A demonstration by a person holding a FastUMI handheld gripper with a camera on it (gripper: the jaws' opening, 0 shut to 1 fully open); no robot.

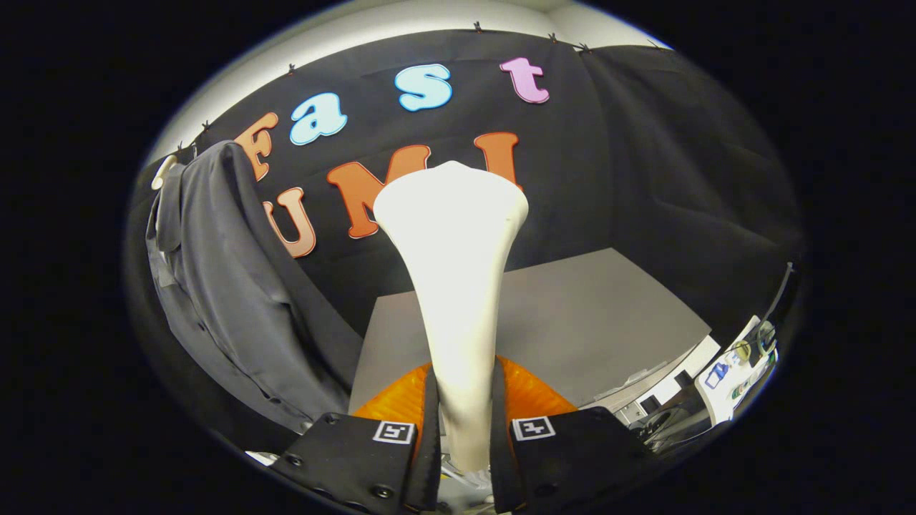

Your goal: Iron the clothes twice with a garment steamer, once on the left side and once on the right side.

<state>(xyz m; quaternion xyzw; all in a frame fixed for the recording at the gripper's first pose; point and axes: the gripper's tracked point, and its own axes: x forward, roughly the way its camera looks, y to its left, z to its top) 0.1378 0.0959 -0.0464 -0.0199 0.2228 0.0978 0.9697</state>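
Gripper (465, 429) at the bottom centre of the frame, fingers (429, 422) pressed in on either side of the slim neck of the garment steamer (458, 286), pinching it. Steamer cream-white, rising upright from between the fingers through the middle of the frame, widening into a flared head at the upper centre, set against the black cloth wall (644, 164). Square black-and-white markers on the top of each finger, lower centre. Grey table top (587, 322) spread behind the steamer's neck, centre to right of the frame, backed by the cloth wall. Dark grey shirt (215, 286) hanging at the left of the frame on a pale hanger (163, 172), collar near the upper left, button placket running down toward the lower left, body draped against the cloth wall; well apart from the steamer head, no contact between the two. Clutter of small items at the lower right, beyond the table's edge, too small and warped to identify. Pale room wall (343, 28) showing in a band above the cloth along the top of the frame.
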